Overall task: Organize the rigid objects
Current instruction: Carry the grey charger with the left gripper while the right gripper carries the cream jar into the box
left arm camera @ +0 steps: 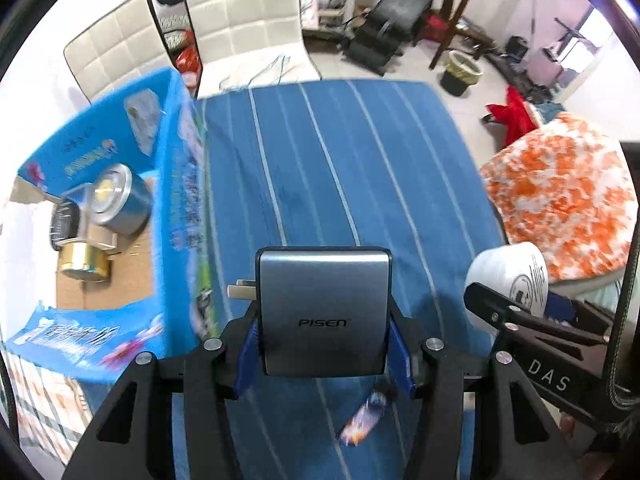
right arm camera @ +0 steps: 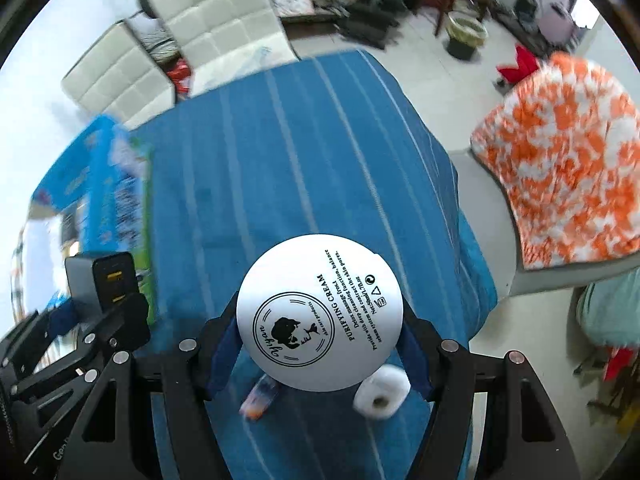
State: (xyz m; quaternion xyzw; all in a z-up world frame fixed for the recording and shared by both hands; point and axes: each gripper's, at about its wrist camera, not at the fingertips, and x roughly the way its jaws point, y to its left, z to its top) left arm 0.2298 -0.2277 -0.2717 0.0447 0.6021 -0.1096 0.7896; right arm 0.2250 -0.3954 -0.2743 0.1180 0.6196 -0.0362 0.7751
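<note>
My left gripper (left arm camera: 323,332) is shut on a grey PISEN charger (left arm camera: 323,308) with its plug prongs pointing left, held above the blue striped tablecloth (left arm camera: 340,168). My right gripper (right arm camera: 318,336) is shut on a white round cream jar (right arm camera: 319,319), its printed bottom facing the camera. The jar also shows in the left wrist view (left arm camera: 508,276) at the right. The charger also shows in the right wrist view (right arm camera: 102,276) at the left. An open blue cardboard box (left arm camera: 120,208) stands at the table's left and holds a silver-blue tin (left arm camera: 120,204) and a gold tin (left arm camera: 84,264).
A small colourful packet (left arm camera: 362,420) and a white tape roll (right arm camera: 382,394) lie on the cloth below the grippers. White chairs (left arm camera: 240,20) stand behind the table. An orange-white covered seat (left arm camera: 560,196) is at the right. The table edge drops off at the right.
</note>
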